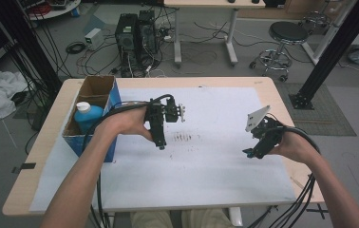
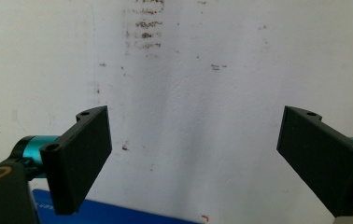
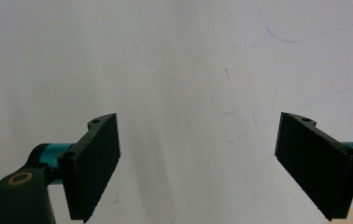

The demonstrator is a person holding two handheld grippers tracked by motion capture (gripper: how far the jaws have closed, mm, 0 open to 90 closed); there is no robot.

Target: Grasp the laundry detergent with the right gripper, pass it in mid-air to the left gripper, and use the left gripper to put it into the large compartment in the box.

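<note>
Left gripper (image 2: 193, 154) and right gripper (image 3: 198, 163) both hover with jaws spread wide and empty over the white sheet (image 1: 215, 156). At the table's left edge, a cardboard box (image 1: 92, 97) holds a blue bottle (image 1: 86, 116).

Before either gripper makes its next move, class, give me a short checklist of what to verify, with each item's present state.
1. Left gripper jaws apart, nothing between them: ok.
2. Right gripper jaws apart, nothing between them: ok.
3. White sheet beneath both grippers lies flat, marked by dark smudges: ok.
4. Blue bottle with its white cap stands upright in the open cardboard box at the table's left: ok.
5. Whether the bottle's cap is screwed tight: cannot tell.
6. Left gripper's cable runs close past the box's corner, a possible snag: cannot tell.
</note>
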